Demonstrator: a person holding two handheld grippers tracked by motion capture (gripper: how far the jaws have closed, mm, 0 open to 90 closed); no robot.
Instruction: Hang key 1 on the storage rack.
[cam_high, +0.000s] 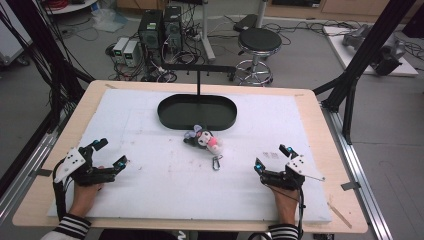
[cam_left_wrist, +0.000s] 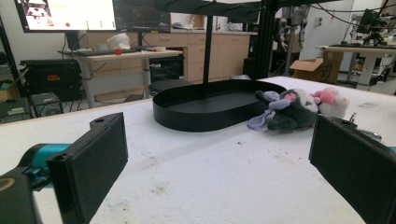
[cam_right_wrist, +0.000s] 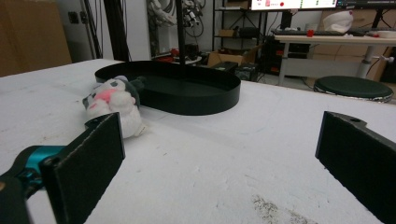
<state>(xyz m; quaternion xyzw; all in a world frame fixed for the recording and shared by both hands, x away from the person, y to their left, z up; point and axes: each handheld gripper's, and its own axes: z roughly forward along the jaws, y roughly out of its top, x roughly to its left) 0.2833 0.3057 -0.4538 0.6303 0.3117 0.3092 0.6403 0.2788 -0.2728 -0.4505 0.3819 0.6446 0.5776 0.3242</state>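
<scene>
- the left gripper (cam_high: 111, 152) rests low over the white pad (cam_high: 150, 200) at the near left, in a hand with a striped cuff; its jaws stand wide apart with nothing between them.
- in the left gripper view those two black jaws frame bare pad, with the toy and the tray ahead of them.
- a black oval tray (cam_high: 197, 112) sits at the far middle of the pad, with a thin black post (cam_high: 198, 82) rising from its far side.
- a small plush toy (cam_high: 203, 139), dark grey with pink and white, lies on the pad just near of the tray, close against its rim; i cannot tell whether they touch.
- a metal clip (cam_high: 216, 162) lies on the pad a little nearer than the toy, attached by a short link.
- the right gripper (cam_high: 272, 157) sits at the near right, held by the other hand; its jaws are also spread wide and hold nothing.
- in the right gripper view the toy (cam_right_wrist: 114, 105) lies beyond the left jaw, beside the tray (cam_right_wrist: 187, 93).
</scene>
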